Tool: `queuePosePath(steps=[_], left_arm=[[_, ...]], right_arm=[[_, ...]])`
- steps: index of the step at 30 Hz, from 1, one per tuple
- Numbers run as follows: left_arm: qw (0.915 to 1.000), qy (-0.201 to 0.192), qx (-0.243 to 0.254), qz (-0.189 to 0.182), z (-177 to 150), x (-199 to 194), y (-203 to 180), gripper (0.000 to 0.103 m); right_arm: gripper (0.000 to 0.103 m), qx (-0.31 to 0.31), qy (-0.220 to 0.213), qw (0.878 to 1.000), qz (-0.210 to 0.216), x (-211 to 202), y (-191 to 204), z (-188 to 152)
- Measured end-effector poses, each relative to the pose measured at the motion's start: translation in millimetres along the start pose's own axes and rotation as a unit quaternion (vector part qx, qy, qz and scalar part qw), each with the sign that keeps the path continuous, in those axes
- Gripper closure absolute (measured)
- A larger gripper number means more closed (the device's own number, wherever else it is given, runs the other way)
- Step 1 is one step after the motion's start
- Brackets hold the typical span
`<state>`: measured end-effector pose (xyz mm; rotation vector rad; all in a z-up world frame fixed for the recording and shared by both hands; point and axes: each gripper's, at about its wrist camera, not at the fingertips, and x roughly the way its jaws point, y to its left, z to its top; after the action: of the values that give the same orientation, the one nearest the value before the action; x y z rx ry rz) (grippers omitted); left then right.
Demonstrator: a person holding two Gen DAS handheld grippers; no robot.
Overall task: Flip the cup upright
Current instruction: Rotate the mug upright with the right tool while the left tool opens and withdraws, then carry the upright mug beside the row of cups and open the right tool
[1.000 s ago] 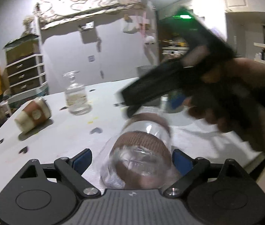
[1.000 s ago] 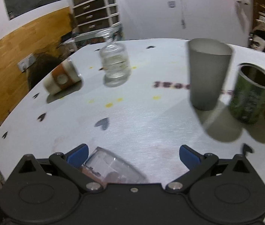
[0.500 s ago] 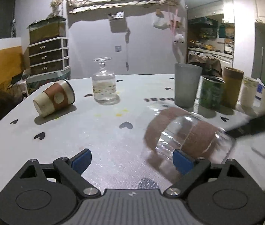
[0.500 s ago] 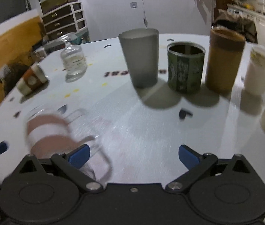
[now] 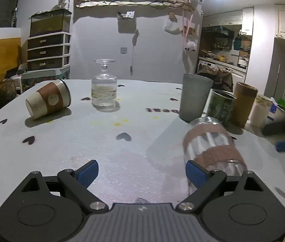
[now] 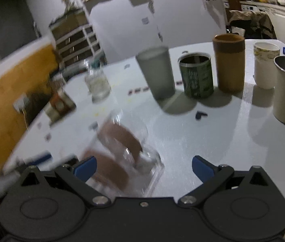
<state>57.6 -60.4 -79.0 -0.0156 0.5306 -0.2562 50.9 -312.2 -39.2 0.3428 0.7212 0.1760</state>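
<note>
Two grippers hover over the white counter (image 5: 61, 141), both with fingers spread wide and grasping nothing. Left gripper (image 5: 141, 172) has bare counter ahead; the glass (image 5: 211, 147), clear with brown bands, lies tilted just outside its right finger (image 5: 195, 173), near the counter's right edge. Right gripper (image 6: 143, 168) sees the glass (image 6: 120, 147) blurred by its left finger. A tipped paper cup (image 5: 48, 100) and upright cups (image 5: 195, 98) stand farther back. Half a second ago the glass lay more level.
</note>
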Motion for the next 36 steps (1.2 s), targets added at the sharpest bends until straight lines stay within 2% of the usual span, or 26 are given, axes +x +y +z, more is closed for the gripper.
queuePosePath(steps=[3,8,10,13,16,18,22,29,33,36], left_arm=[[1.0000,-0.003,0.003,0.005,-2,-1,-4,0.010],[1.0000,-0.002,0.000,0.004,-3,-3,-3,0.010],[1.0000,-0.002,0.000,0.003,-2,-4,-2,0.010],[1.0000,-0.002,0.000,0.001,-3,-5,-2,0.010],[1.0000,-0.004,-0.002,-0.003,-4,-7,0,0.010],[1.0000,-0.006,-0.004,-0.004,-4,-9,1,0.009],[0.9998,-0.018,-0.005,-0.007,-4,-15,1,0.002],[0.9995,-0.027,0.000,-0.014,-4,-18,-5,0.000],[0.9996,-0.024,0.002,-0.017,-5,-17,-7,0.000],[0.9996,-0.024,0.002,-0.016,-6,-18,-7,0.000]], right_arm=[[0.001,0.039,0.003,0.999,0.029,8,-7,20],[0.004,0.082,0.052,0.993,0.063,55,-9,47],[0.010,0.102,0.083,0.989,0.063,77,-8,51],[0.012,0.129,0.133,0.980,0.076,107,-7,49],[0.017,0.131,0.152,0.976,0.083,119,-3,45],[0.024,0.108,0.145,0.981,0.076,115,2,44],[0.024,0.085,0.120,0.985,0.088,92,-1,43],[0.025,-0.008,0.012,0.999,0.040,33,-9,52],[0.025,-0.064,-0.041,0.997,-0.002,21,-20,64],[0.026,-0.137,-0.071,0.987,-0.052,24,-23,69]])
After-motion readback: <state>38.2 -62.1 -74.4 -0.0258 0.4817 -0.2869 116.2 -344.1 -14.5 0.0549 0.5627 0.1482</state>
